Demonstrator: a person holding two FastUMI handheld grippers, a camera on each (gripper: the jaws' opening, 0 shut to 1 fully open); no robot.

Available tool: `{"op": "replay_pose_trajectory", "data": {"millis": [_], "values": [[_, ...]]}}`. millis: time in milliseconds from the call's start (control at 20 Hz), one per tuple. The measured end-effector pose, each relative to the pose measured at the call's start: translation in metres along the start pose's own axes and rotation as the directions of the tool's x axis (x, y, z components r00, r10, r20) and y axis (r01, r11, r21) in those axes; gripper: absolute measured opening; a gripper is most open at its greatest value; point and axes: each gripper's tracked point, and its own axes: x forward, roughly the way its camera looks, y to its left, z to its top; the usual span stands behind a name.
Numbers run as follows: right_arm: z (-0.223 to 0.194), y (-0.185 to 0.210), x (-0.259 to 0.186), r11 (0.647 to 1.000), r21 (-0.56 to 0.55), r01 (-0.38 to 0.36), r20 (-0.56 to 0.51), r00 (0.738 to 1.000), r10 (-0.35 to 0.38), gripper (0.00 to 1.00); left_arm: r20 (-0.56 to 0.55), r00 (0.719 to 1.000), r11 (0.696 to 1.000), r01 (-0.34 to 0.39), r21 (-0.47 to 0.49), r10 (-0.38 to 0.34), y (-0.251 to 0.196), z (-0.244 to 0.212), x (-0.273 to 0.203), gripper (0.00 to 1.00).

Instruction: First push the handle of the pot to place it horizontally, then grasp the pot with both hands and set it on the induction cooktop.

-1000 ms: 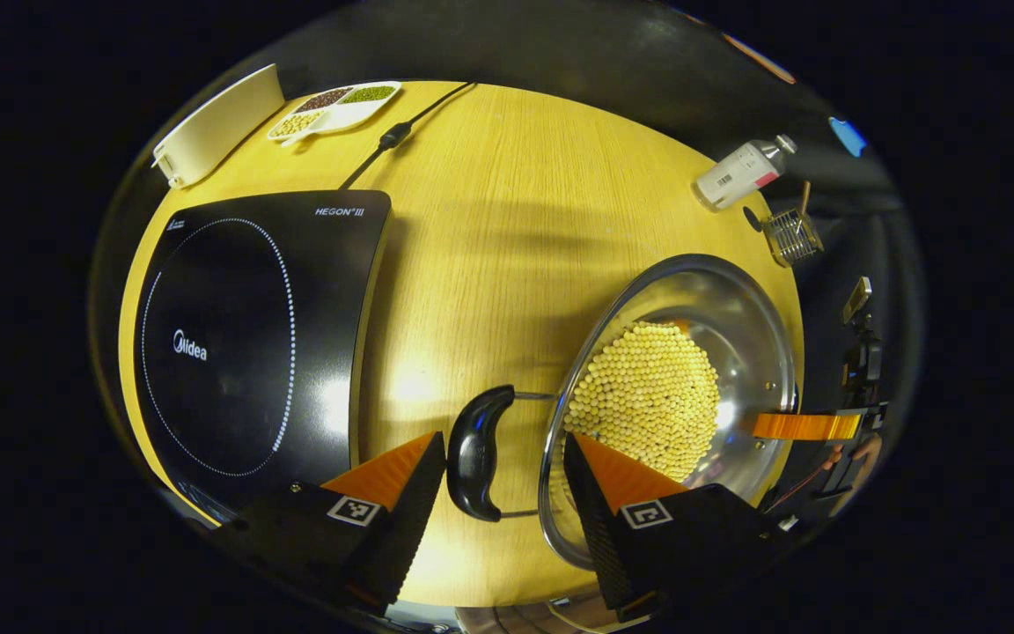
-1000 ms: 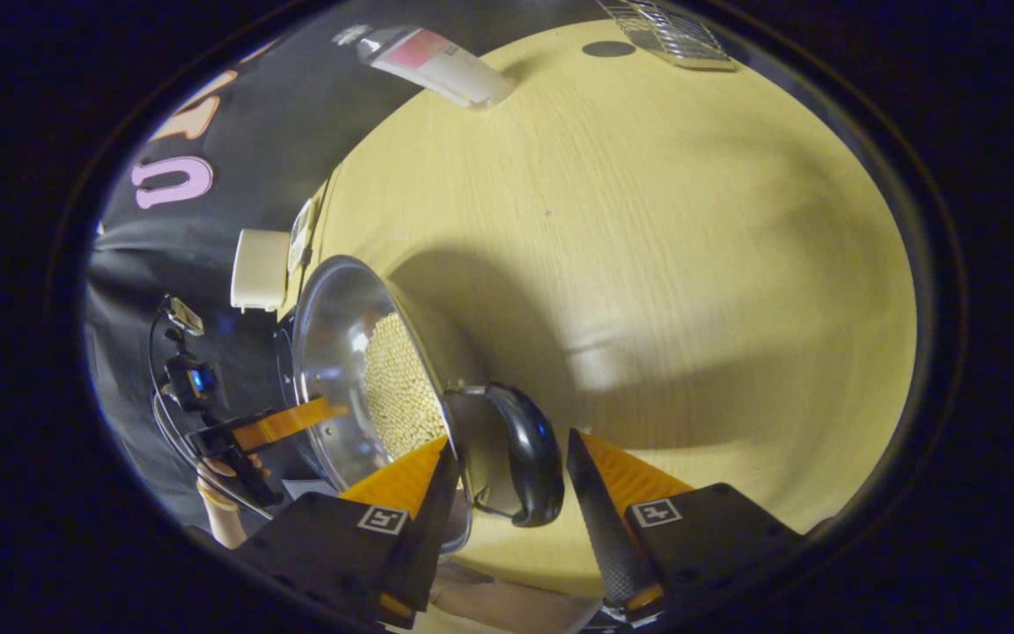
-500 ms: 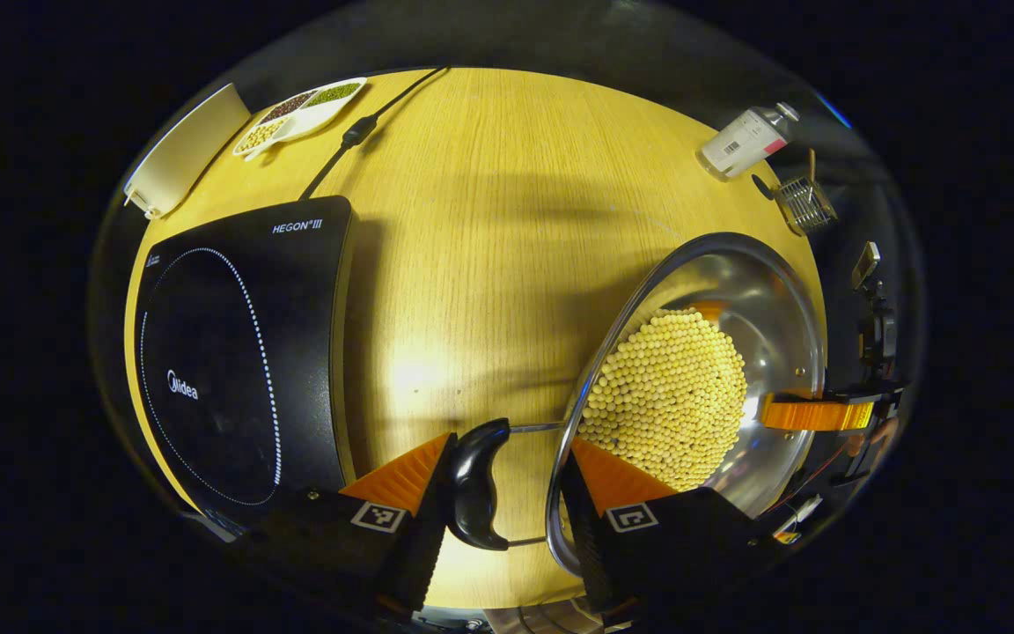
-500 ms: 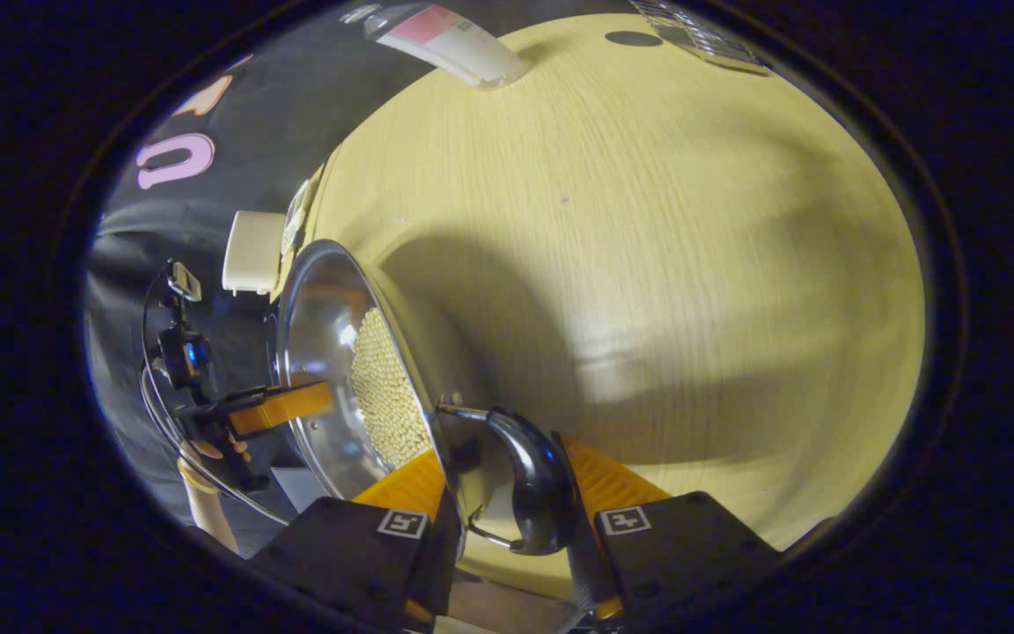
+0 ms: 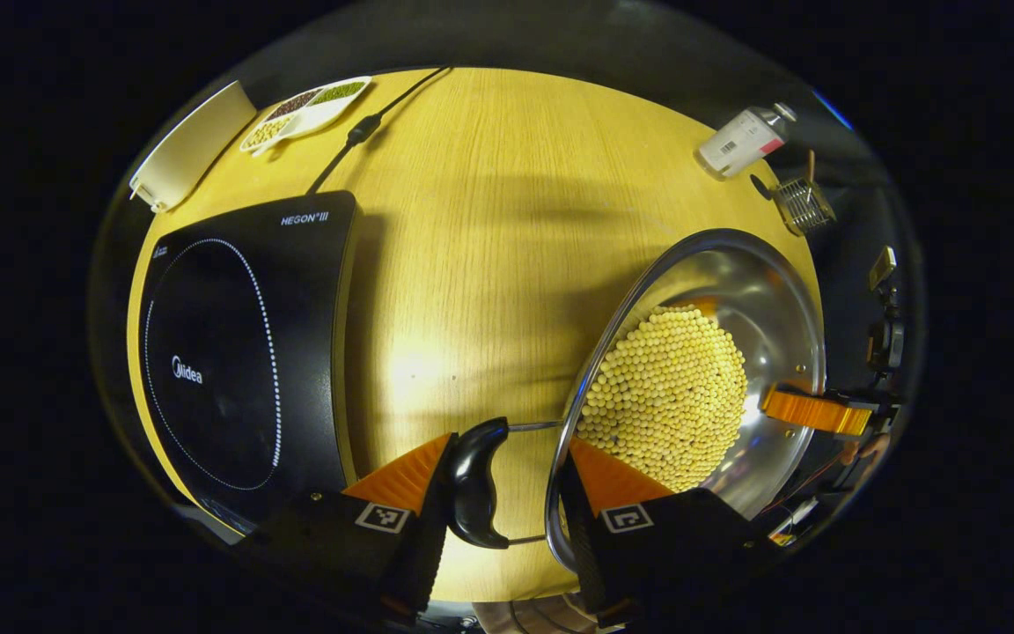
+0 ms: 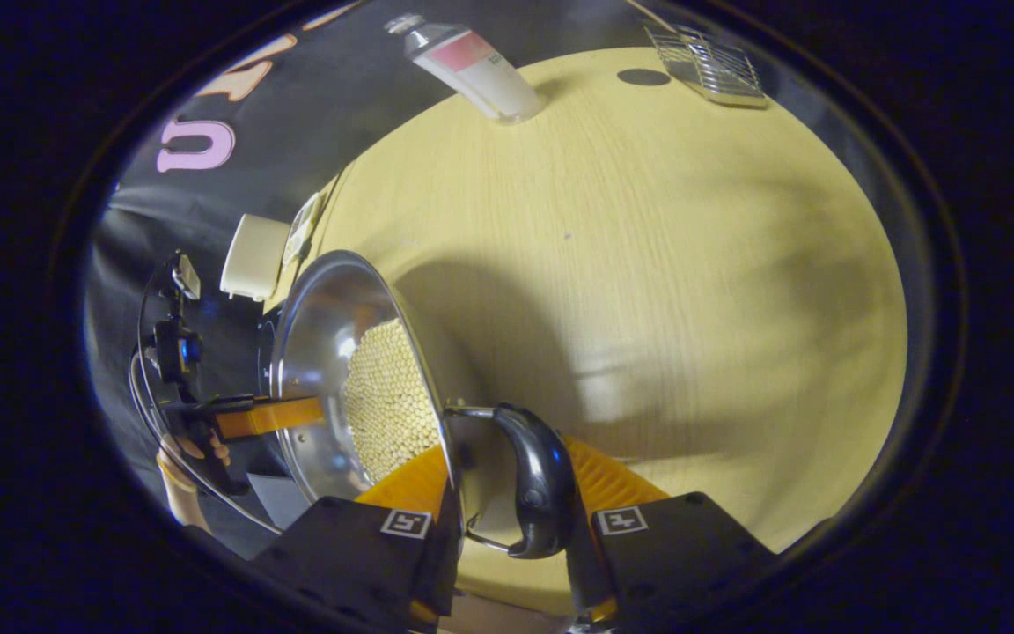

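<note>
The left gripper (image 5: pixel 500 502) is nearly closed around the pot's (image 5: pixel 762 291) black side handle (image 5: pixel 474 493) — one finger touches it, the other sits at the rim. The right gripper (image 6: pixel 507 519) pinches the opposite handle (image 6: pixel 538 480). The cooktop (image 5: pixel 243 352) lies left of the left gripper, apart from the pot.

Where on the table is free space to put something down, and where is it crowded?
A wide bare strip of table lies between the induction cooktop and the pot. Crowded: the far left corner with the bean dish and cable, and the far right edge with the bottle and wire basket.
</note>
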Motion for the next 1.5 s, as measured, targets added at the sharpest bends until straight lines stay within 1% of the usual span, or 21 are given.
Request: {"op": "replay_pose_trajectory", "data": {"millis": [250, 300, 350, 400, 550, 600, 650, 700, 800, 850, 900, 950, 1100, 1300, 1500], "values": [[-0.013, 0.002, -0.025, 1.0, -0.002, -0.007, 0.011, 1.0, 0.007, 0.53, -0.001, 1.0, 1.0, 0.009, 0.015, -0.009, -0.008, -0.009, -0.017, 0.64], [-0.016, 0.003, -0.03, 1.0, -0.003, -0.005, 0.014, 1.0, 0.005, 0.48, -0.007, 1.0, 1.0, 0.013, 0.012, -0.013, -0.009, -0.013, -0.021, 0.64], [-0.019, 0.003, -0.033, 1.0, -0.001, -0.004, 0.016, 1.0, 0.004, 0.53, -0.011, 1.0, 1.0, 0.017, 0.01, -0.017, -0.011, -0.017, -0.024, 0.64], [-0.026, 0.004, -0.036, 1.0, 0.001, -0.003, 0.017, 1.0, 0.003, 0.53, -0.014, 1.0, 1.0, 0.021, 0.008, -0.021, -0.012, -0.022, -0.027, 0.66], [-0.042, 0.005, -0.051, 1.0, 0.003, 0.008, 0.026, 1.0, -0.008, 0.53, -0.025, 0.999, 1.0, 0.027, 0.009, -0.027, -0.015, -0.036, -0.038, 0.64], [-0.048, 0.007, -0.057, 1.0, 0.006, 0.011, 0.03, 0.999, -0.011, 0.53, -0.025, 0.999, 0.999, 0.031, 0.013, -0.031, -0.017, -0.041, -0.043, 0.66], [-0.055, 0.01, -0.063, 1.0, 0.008, 0.013, 0.034, 0.999, -0.013, 0.53, -0.026, 0.999, 0.999, 0.034, 0.015, -0.034, -0.017, -0.046, -0.048, 0.64], [-0.061, 0.013, -0.068, 1.0, 0.007, 0.014, 0.037, 0.999, -0.014, 0.53, -0.028, 0.999, 0.999, 0.036, 0.019, -0.036, -0.016, -0.051, -0.052, 0.67], [-0.073, 0.02, -0.074, 1.0, 0.012, 0.015, 0.034, 0.999, -0.015, 0.53, -0.033, 0.999, 0.999, 0.036, 0.025, -0.035, -0.011, -0.062, -0.061, 0.67], [-0.08, 0.024, -0.076, 1.0, 0.016, 0.012, 0.029, 0.999, -0.013, 0.48, -0.038, 0.999, 0.999, 0.034, 0.03, -0.033, -0.008, -0.067, -0.066, 0.65], [-0.087, 0.03, -0.078, 1.0, 0.02, 0.01, 0.026, 1.0, -0.011, 0.48, -0.041, 0.999, 0.999, 0.032, 0.037, -0.03, -0.003, -0.07, -0.071, 0.65], [-0.093, 0.035, -0.078, 1.0, 0.026, 0.009, 0.022, 1.0, -0.01, 0.53, -0.042, 0.999, 0.999, 0.03, 0.045, -0.028, 0.002, -0.073, -0.075, 0.64], [-0.111, 0.054, -0.079, 1.0, 0.028, 0.012, 0.022, 1.0, -0.012, 0.54, -0.042, 0.999, 0.997, 0.032, 0.064, -0.029, 0.019, -0.079, -0.085, 0.65], [-0.125, 0.086, -0.077, 0.999, 0.038, 0.034, 0.047, 0.998, -0.036, 0.53, -0.023, 0.998, 0.994, 0.054, 0.091, -0.052, 0.048, -0.081, -0.097, 0.64], [-0.135, 0.134, -0.07, 0.997, 0.044, 0.056, 0.088, 0.994, -0.059, 0.53, 0.002, 0.997, 0.99, 0.075, 0.122, -0.076, 0.092, -0.076, -0.111, 0.64]]}}
